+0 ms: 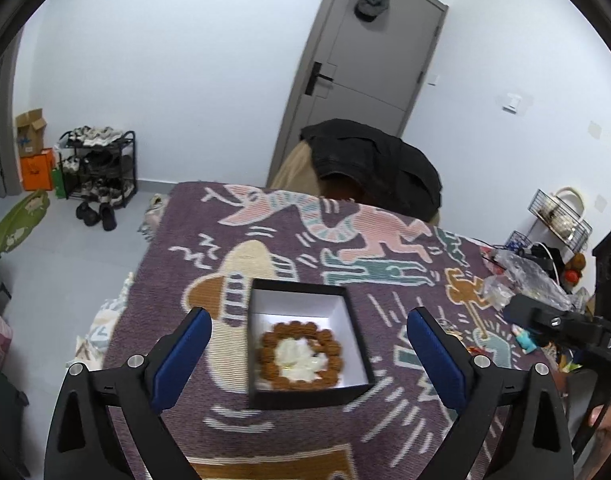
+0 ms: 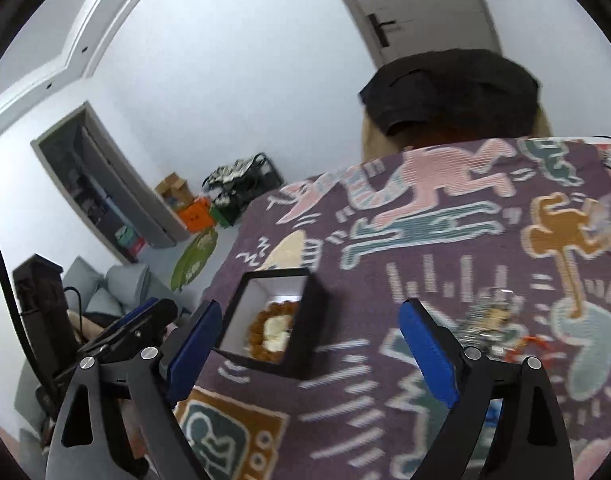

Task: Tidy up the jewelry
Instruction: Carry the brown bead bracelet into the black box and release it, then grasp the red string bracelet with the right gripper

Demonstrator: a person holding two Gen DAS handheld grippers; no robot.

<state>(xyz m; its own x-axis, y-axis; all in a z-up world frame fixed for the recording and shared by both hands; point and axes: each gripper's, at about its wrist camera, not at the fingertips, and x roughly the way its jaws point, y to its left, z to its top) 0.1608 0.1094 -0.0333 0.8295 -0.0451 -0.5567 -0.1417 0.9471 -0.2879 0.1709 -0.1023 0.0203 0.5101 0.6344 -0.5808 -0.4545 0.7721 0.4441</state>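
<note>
Left wrist view. The left hand-held gripper (image 1: 307,354) hangs above the black box (image 1: 309,394) with its blue pads wide apart and nothing between them. The box stands open on the patterned blanket (image 1: 385,412) that covers the counter; its white interior holds a brown bead bracelet (image 1: 299,356) coiled round a pale, glossy piece (image 1: 299,360) whose kind cannot be told. The likely step is to steady or take the box; to do it well, the pads should come down outside the two side walls, level, and close on the walls alone, so that the bracelet is not disturbed. To the right of the box, the right hand-held gripper (image 1: 561,326) shows as a dark body only. Beyond it lies a heap of clear plastic bags (image 1: 521,280)

Right wrist view. The right hand-held gripper (image 2: 309,346) is likewise spread wide and empty, its left pad just beside the box (image 2: 305,320). Only this view shows the loose jewelry (image 2: 489,320) right of the box, blurred, with an orange strand; a judgement is that this awaits sorting. It also shows the left hand-held gripper (image 2: 145,316) from the side, left of the box. Only the left wrist view shows the whole floor of the box and the full ring of beads
</note>
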